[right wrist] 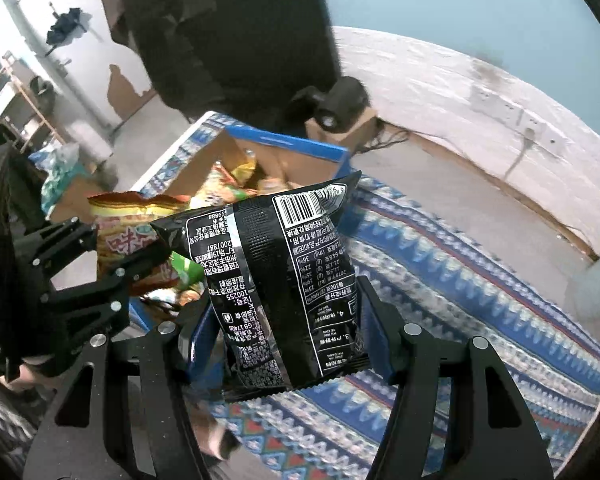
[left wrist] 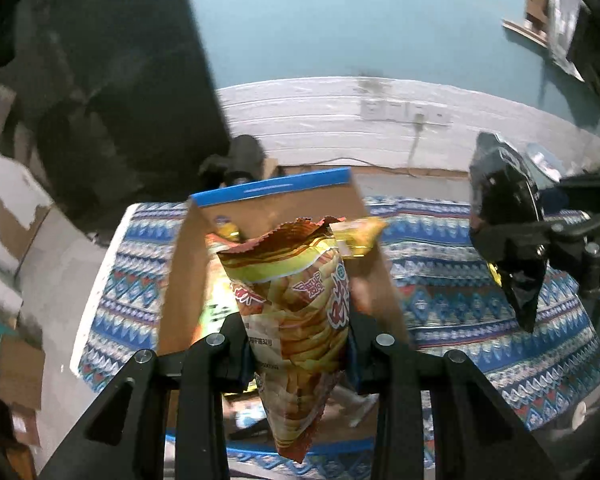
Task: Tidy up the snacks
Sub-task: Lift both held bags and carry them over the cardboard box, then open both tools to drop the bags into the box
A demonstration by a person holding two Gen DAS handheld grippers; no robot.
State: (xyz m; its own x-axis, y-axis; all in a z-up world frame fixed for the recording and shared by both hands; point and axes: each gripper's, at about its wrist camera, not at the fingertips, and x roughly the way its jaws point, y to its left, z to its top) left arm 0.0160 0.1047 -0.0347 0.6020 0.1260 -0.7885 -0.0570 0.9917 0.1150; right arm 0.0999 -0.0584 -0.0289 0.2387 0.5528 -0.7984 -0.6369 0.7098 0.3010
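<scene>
Two snack bags are up in the air at this moment, one per gripper. We note the left gripper (left wrist: 300,344) clamped on an orange-and-yellow chip bag (left wrist: 295,304), pinched at mid-height between both fingers, its crimped top edge pointing away from the camera and its lower corner hanging below the fingers. That bag sits directly in front of the open cardboard box (left wrist: 179,280) with the blue rim; the box rests on the patterned blue cloth (left wrist: 460,300) covering the table. Inside the box we see other yellow and green packets (right wrist: 227,184), loosely piled.

We record the right gripper (right wrist: 283,344) closed on a black snack bag (right wrist: 275,276), back panel facing the camera, barcode and nutrition table visible, printed text upside down. It is held above the cloth, just beside the box's near right corner. From the right wrist view, the left gripper and its bag appear to the left, next to the black bag; contact between the two bags we cannot tell.
</scene>
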